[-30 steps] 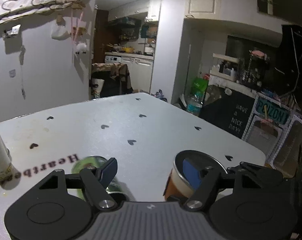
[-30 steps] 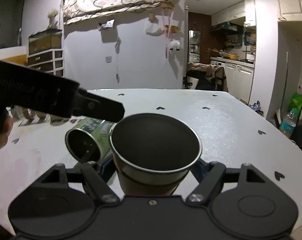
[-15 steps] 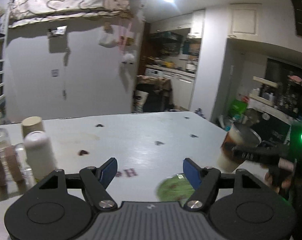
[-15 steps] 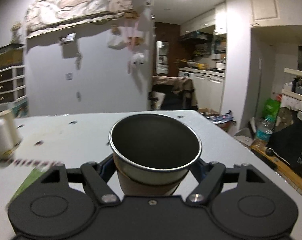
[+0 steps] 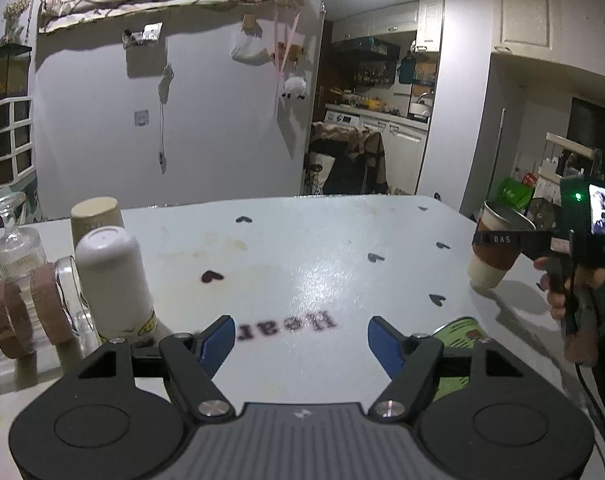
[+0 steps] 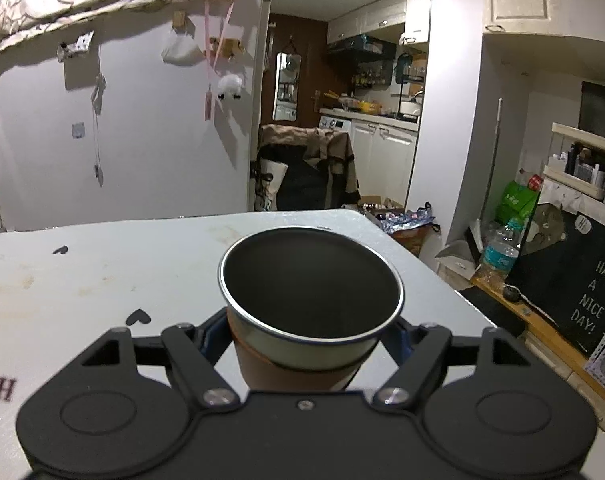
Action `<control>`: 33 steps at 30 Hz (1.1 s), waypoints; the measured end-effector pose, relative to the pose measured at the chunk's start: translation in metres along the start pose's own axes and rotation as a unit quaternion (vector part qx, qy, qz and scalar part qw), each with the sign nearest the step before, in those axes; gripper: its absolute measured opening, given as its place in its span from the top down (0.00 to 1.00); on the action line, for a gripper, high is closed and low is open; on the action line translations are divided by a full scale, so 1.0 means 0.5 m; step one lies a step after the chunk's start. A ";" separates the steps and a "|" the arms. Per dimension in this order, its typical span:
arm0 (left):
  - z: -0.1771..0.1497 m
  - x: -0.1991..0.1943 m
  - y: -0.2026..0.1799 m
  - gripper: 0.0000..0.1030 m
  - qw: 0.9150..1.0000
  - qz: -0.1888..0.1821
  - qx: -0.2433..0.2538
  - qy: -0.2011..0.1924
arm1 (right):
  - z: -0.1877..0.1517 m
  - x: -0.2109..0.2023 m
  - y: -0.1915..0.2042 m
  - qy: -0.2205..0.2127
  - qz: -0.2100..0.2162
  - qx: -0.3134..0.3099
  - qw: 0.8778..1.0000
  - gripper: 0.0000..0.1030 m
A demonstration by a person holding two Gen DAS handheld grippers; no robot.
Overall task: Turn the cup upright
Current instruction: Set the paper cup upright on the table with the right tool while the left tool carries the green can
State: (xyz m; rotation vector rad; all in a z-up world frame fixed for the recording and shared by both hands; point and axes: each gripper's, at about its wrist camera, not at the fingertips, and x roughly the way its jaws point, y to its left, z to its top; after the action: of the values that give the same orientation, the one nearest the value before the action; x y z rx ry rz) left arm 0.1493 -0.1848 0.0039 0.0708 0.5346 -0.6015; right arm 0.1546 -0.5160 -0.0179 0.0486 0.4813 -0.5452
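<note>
Cup (image 6: 312, 300): upright, mouth up, clenched by right gripper (image 6: 302, 334) over table (image 6: 102, 272). Left gripper (image 5: 302, 338): released, grasping nothing; green can (image 5: 460, 332) near right.

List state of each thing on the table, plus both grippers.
steel cup: upright, mouth up, held above the table's right side
right gripper: shut on the steel cup's brown sleeve
left gripper: open, holding nothing
green can: lying on its side behind the left gripper's right finger
white bottle: standing
paper cup: upside down
glass bottle: upright
table: stained
</note>
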 end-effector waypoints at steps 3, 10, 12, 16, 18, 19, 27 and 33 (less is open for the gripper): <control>-0.004 0.008 0.000 0.27 1.000 0.001 0.000 0.006 | -0.004 0.018 0.008 0.006 -0.005 -0.012 1.000 0.25; -0.006 0.010 -0.003 0.22 1.000 0.002 0.001 0.010 | -0.014 0.028 0.023 0.010 -0.010 -0.023 1.000 0.24; -0.005 0.010 -0.004 0.21 1.000 0.003 0.001 0.011 | -0.013 0.025 0.021 0.011 -0.002 -0.021 1.000 0.23; 0.000 0.004 -0.006 0.17 1.000 0.005 0.002 0.007 | -0.007 0.009 0.018 0.008 0.006 -0.017 1.000 0.13; 0.002 -0.003 -0.009 0.15 1.000 0.005 0.003 0.002 | -0.005 -0.003 0.017 0.007 0.009 -0.014 1.000 0.10; 0.004 -0.006 -0.011 0.14 1.000 0.005 0.004 -0.001 | -0.003 -0.010 0.015 0.008 0.010 -0.011 1.000 0.10; 0.011 -0.042 -0.028 0.09 1.000 0.007 0.009 -0.019 | -0.027 -0.143 -0.009 -0.006 0.014 0.027 1.000 0.09; 0.004 -0.079 -0.054 0.03 0.999 0.000 0.018 -0.034 | -0.063 -0.289 -0.012 -0.046 0.029 0.036 0.998 0.05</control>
State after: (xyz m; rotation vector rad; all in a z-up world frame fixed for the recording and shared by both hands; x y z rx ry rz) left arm 0.1076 -0.1871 0.0280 0.0842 0.4581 -0.6111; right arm 0.0299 -0.4456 0.0198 0.1064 0.3699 -0.5046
